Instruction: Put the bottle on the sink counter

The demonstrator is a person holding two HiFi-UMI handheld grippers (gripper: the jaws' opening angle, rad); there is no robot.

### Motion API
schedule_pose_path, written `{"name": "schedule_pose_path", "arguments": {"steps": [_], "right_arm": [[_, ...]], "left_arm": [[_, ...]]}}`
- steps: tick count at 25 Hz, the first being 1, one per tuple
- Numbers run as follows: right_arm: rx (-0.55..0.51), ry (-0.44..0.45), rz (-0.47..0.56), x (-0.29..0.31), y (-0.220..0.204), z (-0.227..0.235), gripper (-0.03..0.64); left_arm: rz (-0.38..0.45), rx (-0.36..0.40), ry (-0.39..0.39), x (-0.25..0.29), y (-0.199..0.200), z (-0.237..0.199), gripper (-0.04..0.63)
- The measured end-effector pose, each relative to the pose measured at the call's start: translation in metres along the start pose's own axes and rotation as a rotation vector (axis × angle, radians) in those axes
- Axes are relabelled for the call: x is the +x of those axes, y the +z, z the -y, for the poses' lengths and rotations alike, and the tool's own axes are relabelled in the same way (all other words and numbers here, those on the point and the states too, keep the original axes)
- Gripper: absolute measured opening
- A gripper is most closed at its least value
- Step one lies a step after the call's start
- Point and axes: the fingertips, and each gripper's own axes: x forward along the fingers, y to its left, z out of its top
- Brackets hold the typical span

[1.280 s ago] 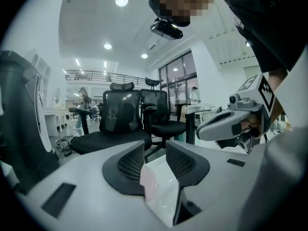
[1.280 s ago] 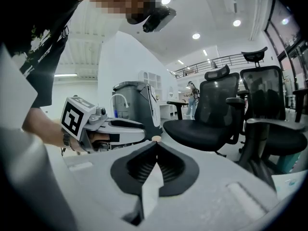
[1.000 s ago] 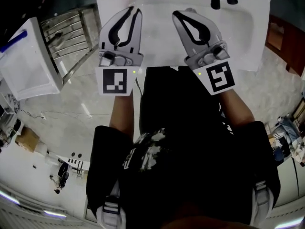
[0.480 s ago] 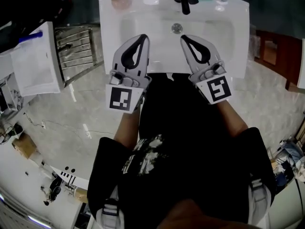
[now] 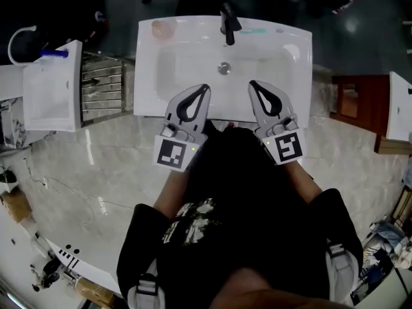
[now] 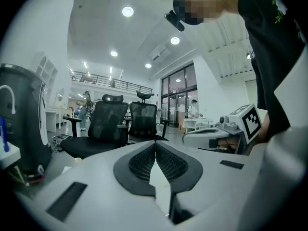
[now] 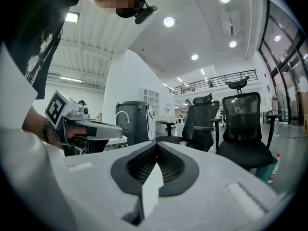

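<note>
Left gripper (image 5: 204, 89) and right gripper (image 5: 253, 84) are pressed together on nothing, over the near edge of the sink counter (image 5: 297, 38); the likely bottle (image 5: 162, 28) stands upright at its eleven-o'clock corner, nearer the left gripper.

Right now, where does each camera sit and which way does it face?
Head view: on the person's head, facing steeply down at the sink, left tool, right tool and torso.
Left gripper view: on the left tool, facing level over shut jaws toward chairs; torso at right.
Right gripper view: on the right tool, level toward the chairs; torso at left.
Shared: both gripper views show the chairs and the other tool.
</note>
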Motion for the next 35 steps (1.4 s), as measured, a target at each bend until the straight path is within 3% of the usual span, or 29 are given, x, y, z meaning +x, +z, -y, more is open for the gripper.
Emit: {"name": "schedule_pose_path", "arguments": {"steps": [7,15,20,27,35], "right_arm": [[-0.018,0.008,0.052,-0.019,0.025,-0.02,-0.005],[-0.036,-0.012,0.068,-0.009,0.063,-0.06,-0.005],[-0.045,-0.06,0.11,-0.015,0.076,-0.091,-0.005],[-0.096,-0.04,0.113,-0.016,0.089,-0.15,-0.005],[-0.11,-0.072,0.095,-0.03,0.083,-0.194,-0.005]], "left_arm": [[0.047,-0.039,0.025,-0.031,0.016,0.013,0.02],[0.078,0.034,0.01,-0.07,0.057,-0.006,0.02],[0.092,0.093,-0.006,-0.103,0.055,-0.013,0.02],[0.133,0.072,-0.043,-0.137,0.066,-0.011,0.02],[0.127,0.075,-0.07,-0.184,0.049,-0.01,0.02]]}}
